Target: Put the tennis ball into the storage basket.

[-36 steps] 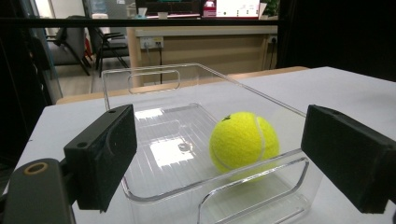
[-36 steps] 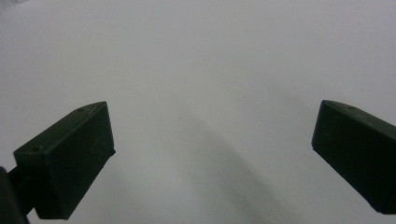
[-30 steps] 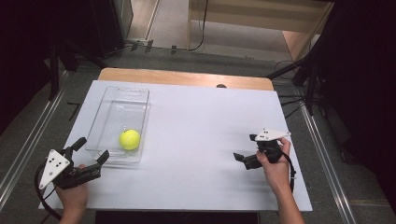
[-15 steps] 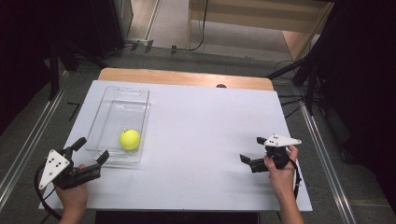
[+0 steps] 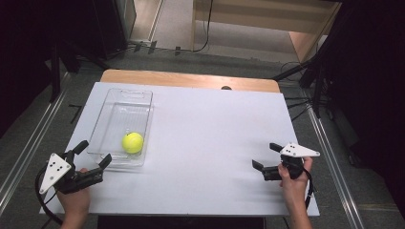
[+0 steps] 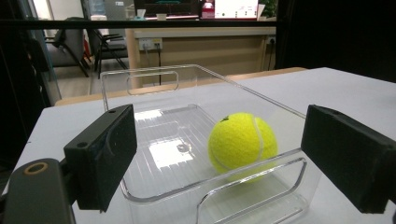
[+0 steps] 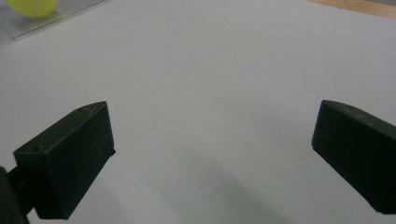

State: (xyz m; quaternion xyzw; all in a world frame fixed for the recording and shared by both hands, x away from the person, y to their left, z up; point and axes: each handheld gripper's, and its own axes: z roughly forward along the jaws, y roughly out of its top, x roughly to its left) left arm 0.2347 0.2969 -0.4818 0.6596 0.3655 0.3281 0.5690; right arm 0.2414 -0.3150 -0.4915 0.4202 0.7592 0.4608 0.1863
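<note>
Resting place: fuzzy yellow tennis ball (image 5: 133, 142) at near end of clear ribbed plastic tray (image 5: 139, 95), far left on white table (image 5: 215, 129).
Left gripper (image 5: 94, 153): jaws wide, just near tray's near wall, empty.
Right gripper (image 5: 265, 156): jaws wide, empty, over bare tabletop near right.

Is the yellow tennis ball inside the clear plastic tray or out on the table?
Inside. The yellow tennis ball rests on the floor of the clear plastic tray, near its front wall; the left gripper view shows that wall in front of the ball.

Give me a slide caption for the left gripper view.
Open left claw faces a yellow tennis ball resting inside a clear plastic tray.
</note>
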